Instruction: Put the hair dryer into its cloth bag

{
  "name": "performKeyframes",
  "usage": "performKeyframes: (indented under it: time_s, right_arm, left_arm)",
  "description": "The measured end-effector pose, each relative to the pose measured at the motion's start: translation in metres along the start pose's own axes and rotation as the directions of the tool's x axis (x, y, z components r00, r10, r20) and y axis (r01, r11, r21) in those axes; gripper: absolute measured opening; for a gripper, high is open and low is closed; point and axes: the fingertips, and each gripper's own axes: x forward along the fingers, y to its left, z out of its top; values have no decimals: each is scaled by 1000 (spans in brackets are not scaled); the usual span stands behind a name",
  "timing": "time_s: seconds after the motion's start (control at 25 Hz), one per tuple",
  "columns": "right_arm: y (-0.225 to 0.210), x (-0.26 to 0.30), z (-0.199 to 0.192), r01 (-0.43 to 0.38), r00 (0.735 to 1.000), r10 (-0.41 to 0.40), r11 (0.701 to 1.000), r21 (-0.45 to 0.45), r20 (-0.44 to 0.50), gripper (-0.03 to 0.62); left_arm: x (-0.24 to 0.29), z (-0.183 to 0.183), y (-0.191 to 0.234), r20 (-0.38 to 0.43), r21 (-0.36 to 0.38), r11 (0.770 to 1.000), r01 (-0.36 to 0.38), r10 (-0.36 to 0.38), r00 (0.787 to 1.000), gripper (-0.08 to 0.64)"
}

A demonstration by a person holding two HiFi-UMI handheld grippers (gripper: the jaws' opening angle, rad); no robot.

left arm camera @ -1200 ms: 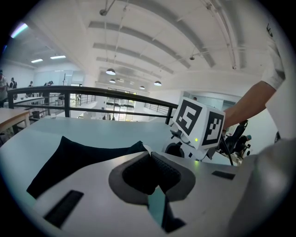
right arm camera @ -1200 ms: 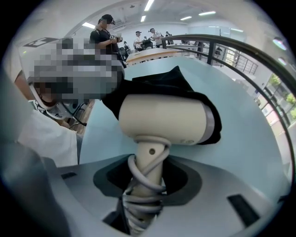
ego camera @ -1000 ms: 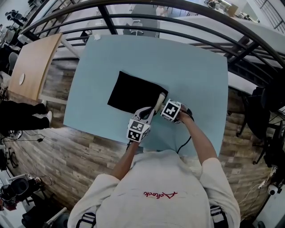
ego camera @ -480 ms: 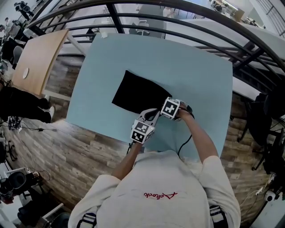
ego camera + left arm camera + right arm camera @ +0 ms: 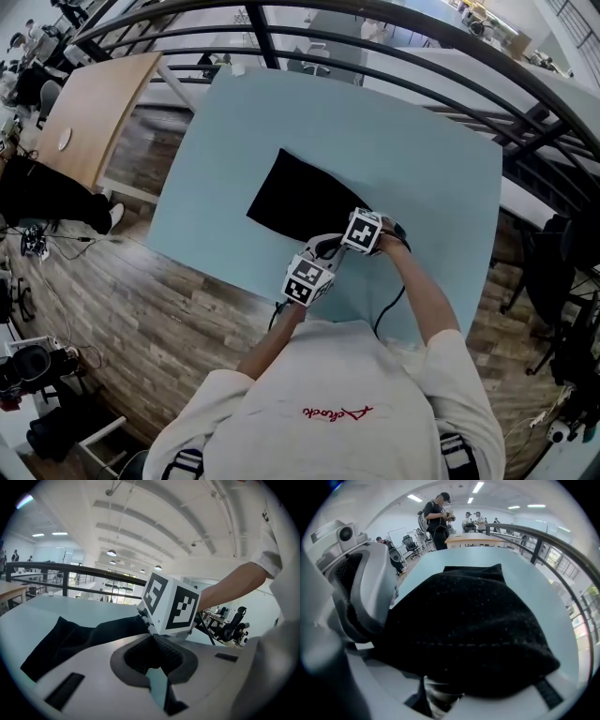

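The hair dryer (image 5: 440, 696) is mostly inside the cloth bag (image 5: 300, 192). Only a pale bit shows under the black hem, at the bag's near corner. My right gripper (image 5: 354, 232) grips the dryer with its jaws spread round the covered bulge, I think to push it deeper. My left gripper (image 5: 152, 654) has its jaws pressed together beside the mouth, probably nipping the rim to steady it, though I can't see any cloth between them. The bag lies flat on the pale blue table (image 5: 394, 131).
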Motion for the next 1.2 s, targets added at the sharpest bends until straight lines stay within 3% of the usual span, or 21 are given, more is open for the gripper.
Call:
performKeyframes:
  time_s: [0.28, 0.6, 0.88, 1.2]
  right_arm:
    - [-3, 13, 14, -9, 999, 10, 1000, -4, 48, 193]
    - [-4, 26, 7, 18, 999, -18, 1000, -10, 29, 195]
    - [-10, 13, 6, 55, 990, -56, 998, 12, 126, 276]
    - [-10, -21, -23, 85, 972, -95, 995, 54, 215, 296]
  left_arm:
    - [-6, -5, 11, -11, -26, 1000, -15, 15, 1000, 20]
    - [-4, -25, 15, -67, -37, 999, -1, -1, 998, 20]
    - [-2, -25, 17, -70, -32, 999, -2, 0, 998, 20]
    - [2, -21, 18, -71, -29, 1000, -4, 2, 997, 20]
